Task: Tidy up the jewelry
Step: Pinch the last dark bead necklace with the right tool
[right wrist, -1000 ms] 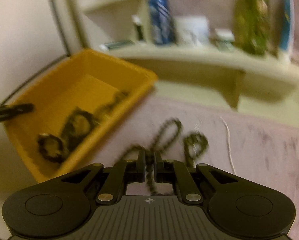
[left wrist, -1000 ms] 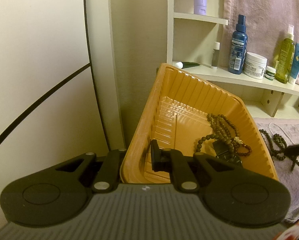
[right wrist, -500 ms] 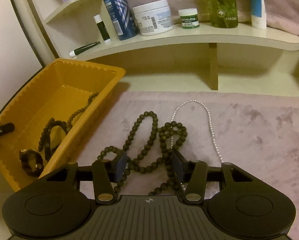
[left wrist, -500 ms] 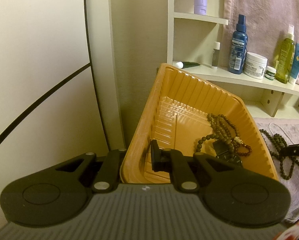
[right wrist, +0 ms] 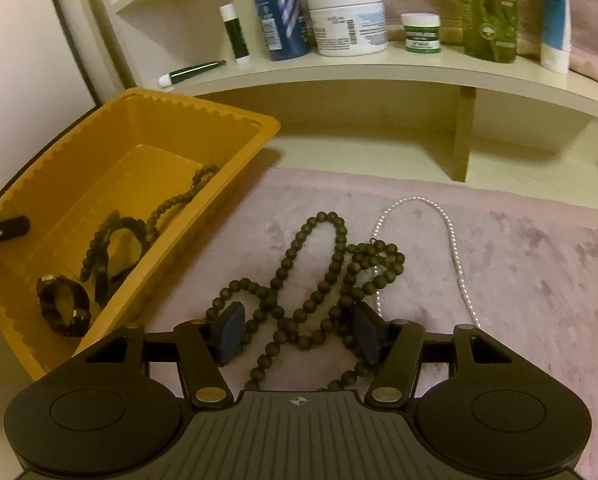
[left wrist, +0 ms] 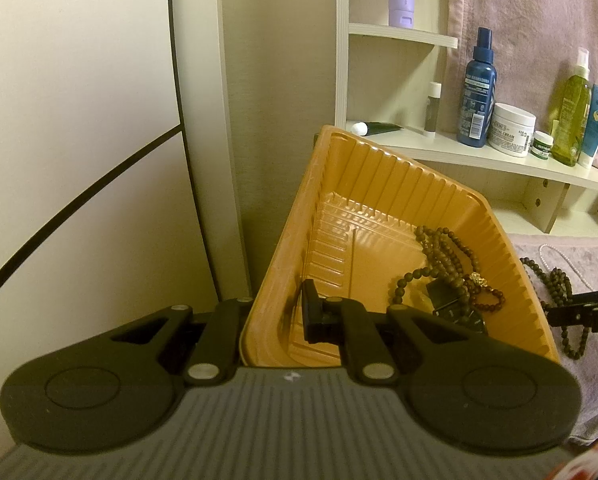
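My left gripper (left wrist: 275,316) is shut on the near wall of the tilted orange tray (left wrist: 379,184), one finger outside and one inside. In the tray lie a brown bead string (left wrist: 443,256) and dark bracelets (right wrist: 63,308). To the right of the tray (right wrist: 219,116), a long dark bead necklace (right wrist: 319,236) lies looped on the pink cloth (right wrist: 519,280). My right gripper (right wrist: 299,330) hovers over it with its jaws opening; loops of the necklace lie between the pads, which do not press on them. A pearl strand (right wrist: 455,248) lies just to the right.
A cream shelf (right wrist: 379,72) behind the cloth carries a blue spray bottle (right wrist: 277,8), a white jar (right wrist: 347,22), a small green-lidded pot (right wrist: 421,32), a green bottle (right wrist: 489,12) and tubes. A wall panel (left wrist: 79,120) stands left of the tray.
The right gripper was shut on the dark bead necklace; it has opened, and the necklace now lies on the cloth. The left gripper and tray have not moved.
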### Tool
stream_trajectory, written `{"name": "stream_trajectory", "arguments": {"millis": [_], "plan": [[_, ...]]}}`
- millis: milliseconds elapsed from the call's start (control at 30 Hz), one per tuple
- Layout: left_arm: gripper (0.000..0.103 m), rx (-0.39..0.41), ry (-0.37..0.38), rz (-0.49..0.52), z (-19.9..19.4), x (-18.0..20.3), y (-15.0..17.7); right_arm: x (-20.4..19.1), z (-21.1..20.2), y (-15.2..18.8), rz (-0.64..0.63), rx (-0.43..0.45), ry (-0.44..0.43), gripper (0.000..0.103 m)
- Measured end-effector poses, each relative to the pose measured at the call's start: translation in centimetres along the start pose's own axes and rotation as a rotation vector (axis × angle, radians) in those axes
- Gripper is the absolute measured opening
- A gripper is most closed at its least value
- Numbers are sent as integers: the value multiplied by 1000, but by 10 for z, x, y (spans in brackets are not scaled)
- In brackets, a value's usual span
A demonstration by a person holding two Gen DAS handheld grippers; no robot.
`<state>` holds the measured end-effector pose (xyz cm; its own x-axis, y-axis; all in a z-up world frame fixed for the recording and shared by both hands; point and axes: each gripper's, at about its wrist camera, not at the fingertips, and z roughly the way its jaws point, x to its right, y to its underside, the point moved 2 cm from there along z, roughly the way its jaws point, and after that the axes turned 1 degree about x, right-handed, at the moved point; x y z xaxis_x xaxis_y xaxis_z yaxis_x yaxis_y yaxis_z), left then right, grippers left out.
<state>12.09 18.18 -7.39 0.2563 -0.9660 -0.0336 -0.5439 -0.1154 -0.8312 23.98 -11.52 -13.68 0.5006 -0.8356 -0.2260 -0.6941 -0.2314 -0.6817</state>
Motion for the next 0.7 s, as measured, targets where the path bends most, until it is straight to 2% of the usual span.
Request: {"name": "stream_trajectory", "arguments": {"millis": [100,133,167,233,333,400,467,533,600,700], "plan": [[10,-1,1,0,0,0,0,-3,1,-3,26,6,43,60],[10,0,1,-1,0,0,0,-4,3,-4,33,7,49,62],[11,0,0,0,0,0,0,-6,4,-4,31,9,47,68],[11,0,0,0,1,0,0,-13,7,-5,-6,8,50,71],[10,0,-1,-1,2,0,0,-30,15,-2,-117,11,105,71],[10,1,0,1,2,0,1,-34,17,1,-153,28,131,59],[10,1,0,2,2,0,0,-32,14,2,-147,47,133,34],[11,-1,-2,-1,2,0,0,-28,12,2,-137,46,127,21],[11,-1,-2,-5,2,0,0,-26,10,1,-131,43,114,15],[11,1,-2,-1,1,1,0,-26,6,4,-133,49,96,15]]}}
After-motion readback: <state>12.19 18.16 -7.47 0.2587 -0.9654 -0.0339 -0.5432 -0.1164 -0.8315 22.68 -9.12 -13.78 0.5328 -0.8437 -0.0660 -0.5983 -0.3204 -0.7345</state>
